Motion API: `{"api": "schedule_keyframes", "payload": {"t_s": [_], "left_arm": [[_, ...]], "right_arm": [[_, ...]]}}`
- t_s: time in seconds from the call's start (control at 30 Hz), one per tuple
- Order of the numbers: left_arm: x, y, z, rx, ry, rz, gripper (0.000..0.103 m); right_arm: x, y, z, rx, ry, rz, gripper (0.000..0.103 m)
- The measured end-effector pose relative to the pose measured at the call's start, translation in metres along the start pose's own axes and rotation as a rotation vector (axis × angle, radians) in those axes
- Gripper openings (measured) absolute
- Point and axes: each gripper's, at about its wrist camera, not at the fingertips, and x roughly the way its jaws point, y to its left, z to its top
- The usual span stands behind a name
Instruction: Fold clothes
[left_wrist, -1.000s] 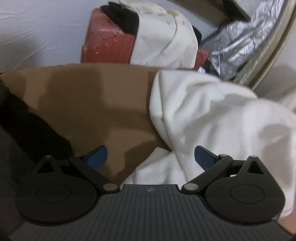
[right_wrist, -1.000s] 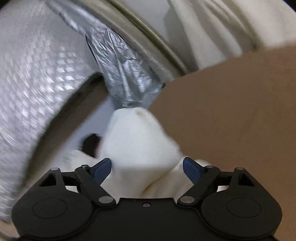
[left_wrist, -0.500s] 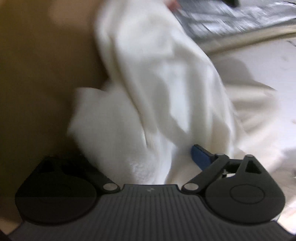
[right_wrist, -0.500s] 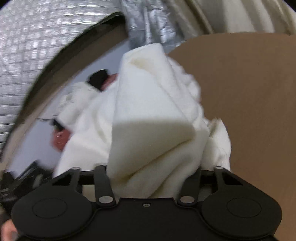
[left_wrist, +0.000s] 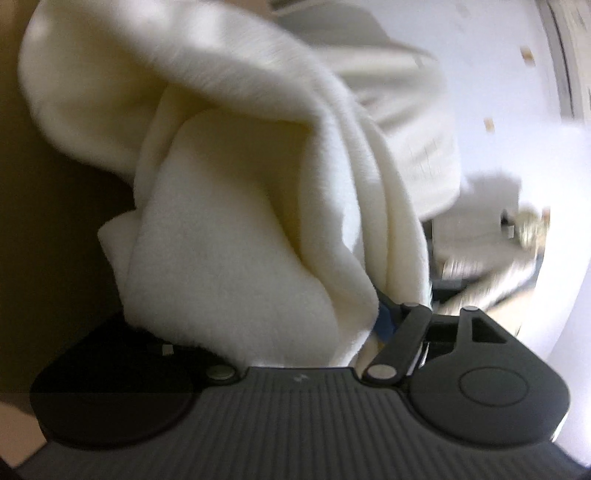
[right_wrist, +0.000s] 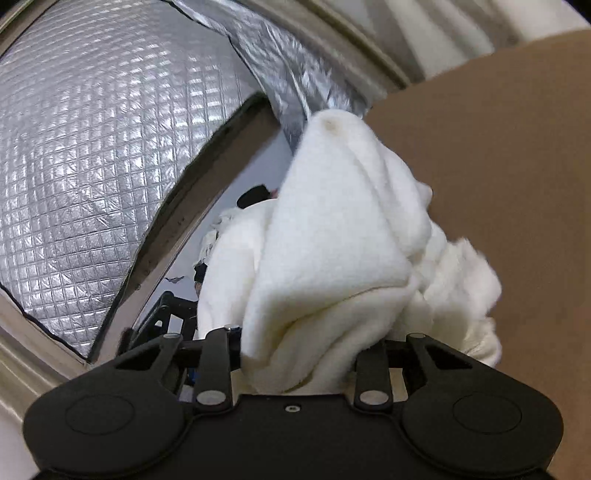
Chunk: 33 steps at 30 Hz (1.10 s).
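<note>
Left wrist view: where a second before the left gripper (left_wrist: 295, 332) was spread short of the white fleece garment (left_wrist: 240, 221), it was now pinched on a thick bunch of it, raised over the brown counter (left_wrist: 55, 221) at frame left. In the right wrist view the right gripper (right_wrist: 299, 350) was likewise pressed onto the garment (right_wrist: 332, 258), so the piece is judged lifted for spreading, no fold made yet.

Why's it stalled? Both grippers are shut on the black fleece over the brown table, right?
Wrong colour: the fleece is white, not black, as the right wrist view shows. Both the left gripper and right gripper are shut on it over the brown table.
</note>
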Motion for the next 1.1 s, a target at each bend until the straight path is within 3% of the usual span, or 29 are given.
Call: {"api": "schedule_keyframes", "payload": {"t_s": [0.1,0.23,0.33,0.43,0.57,0.7,0.83,0.87,0.9,0.93,0.97,1.0,1.1], "left_arm": [[-0.01,-0.025,-0.046,0.094,0.021,0.008,0.068],[-0.031,-0.041,-0.098,0.125,0.031,-0.006,0.068],[-0.036,-0.049,-0.112,0.103,0.062,-0.014,0.068],[-0.037,-0.076,-0.117,0.179,0.051,-0.014,0.065],[-0.024,-0.129,-0.124,0.317,0.079,-0.034,0.063],[0.022,-0.172,-0.084,0.436,0.062,-0.043,0.063],[0.062,-0.196,-0.068,0.593,0.026,0.199,0.066],[0.061,-0.197,-0.073,0.65,0.007,0.232,0.067],[0.06,-0.197,-0.08,0.703,-0.011,0.258,0.071],[0.053,-0.188,-0.082,0.718,-0.028,0.265,0.079],[0.045,-0.177,-0.084,0.725,-0.045,0.268,0.083],[0.035,-0.158,-0.087,0.709,-0.069,0.282,0.087],[0.0,-0.086,-0.091,0.58,-0.133,0.322,0.087]], "right_arm": [[-0.043,-0.001,-0.018,0.004,-0.013,0.008,0.036],[-0.095,0.008,-0.049,0.003,-0.002,0.046,0.037],[-0.125,0.009,-0.055,0.036,-0.029,0.058,0.036],[-0.153,0.011,-0.058,0.058,-0.065,0.072,0.034],[-0.17,0.028,-0.044,0.051,-0.082,0.166,0.023],[-0.182,0.03,-0.007,-0.052,-0.187,-0.008,0.021],[-0.18,0.007,0.017,-0.107,-0.3,-0.406,0.025],[-0.18,0.0,0.013,-0.103,-0.298,-0.445,0.027],[-0.181,-0.008,0.007,-0.095,-0.292,-0.472,0.037],[-0.181,-0.016,0.001,-0.088,-0.285,-0.498,0.046],[-0.182,-0.025,-0.004,-0.081,-0.279,-0.524,0.048],[-0.183,-0.033,-0.01,-0.074,-0.273,-0.551,0.049],[-0.18,-0.05,-0.018,-0.017,-0.229,-0.503,0.05]]}}
